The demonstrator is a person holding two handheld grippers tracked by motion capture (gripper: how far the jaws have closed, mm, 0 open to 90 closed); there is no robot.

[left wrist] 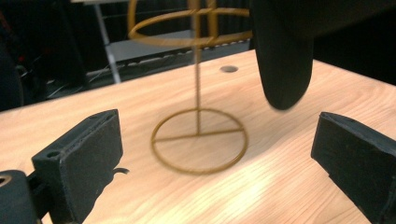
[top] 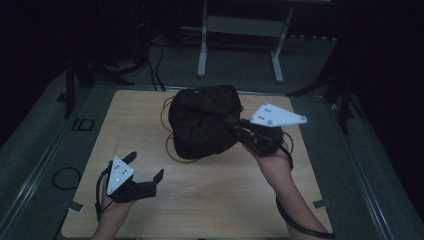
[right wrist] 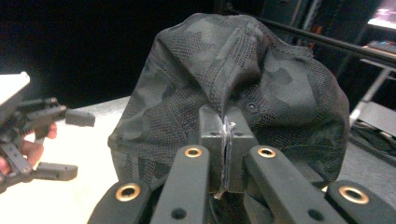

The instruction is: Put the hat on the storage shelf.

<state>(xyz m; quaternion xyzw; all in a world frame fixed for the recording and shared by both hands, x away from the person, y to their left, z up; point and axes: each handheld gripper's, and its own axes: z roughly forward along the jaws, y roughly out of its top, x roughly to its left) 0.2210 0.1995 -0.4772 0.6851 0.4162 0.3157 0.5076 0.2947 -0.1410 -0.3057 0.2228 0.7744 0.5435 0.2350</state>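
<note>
Dark camo cap (top: pixel 202 120) held up above gold wire stand (left wrist: pixel 200 140), mid-table (top: pixel 225 200). Right gripper (top: pixel 235 124) jaws pinched together on cap fabric. Left gripper (top: pixel 146 172) near front-left, jaws wide apart, holding nothing.

Light wood table (top: pixel 215 200), pale grain, sits on a grey-green floor (top: pixel 35 135) w/ dark surrounds. Directly on it: a gold wire stand (left wrist: pixel 200 140), round ring base flat on the top near the middle-far part, thin upright post rising to more rings. Small dark round spot (left wrist: pixel 229 69) in the tabletop behind it.
</note>
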